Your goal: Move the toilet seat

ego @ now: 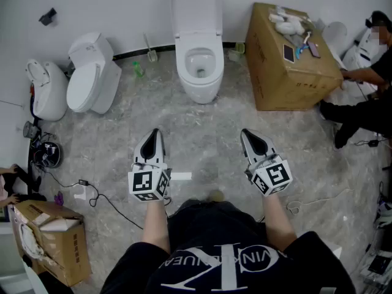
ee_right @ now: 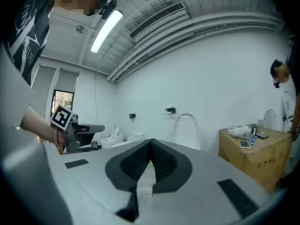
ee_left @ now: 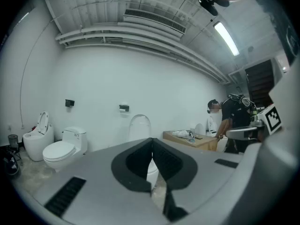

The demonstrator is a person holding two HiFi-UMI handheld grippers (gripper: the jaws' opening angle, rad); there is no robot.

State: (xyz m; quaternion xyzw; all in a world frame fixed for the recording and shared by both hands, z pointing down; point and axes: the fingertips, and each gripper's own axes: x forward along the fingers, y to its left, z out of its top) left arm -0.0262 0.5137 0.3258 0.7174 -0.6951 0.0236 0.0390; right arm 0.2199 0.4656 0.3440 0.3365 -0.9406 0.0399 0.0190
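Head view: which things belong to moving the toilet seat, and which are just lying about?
Job: middle toilet, lid up; left gripper, shut, empty; right gripper, shut, empty.
Lying about: closed toilet; far-left toilet; cardboard box; phone on it; floor cable.

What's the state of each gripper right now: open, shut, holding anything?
Left gripper: shut, jaws together, holding nothing.
Right gripper: shut, jaws together, holding nothing.
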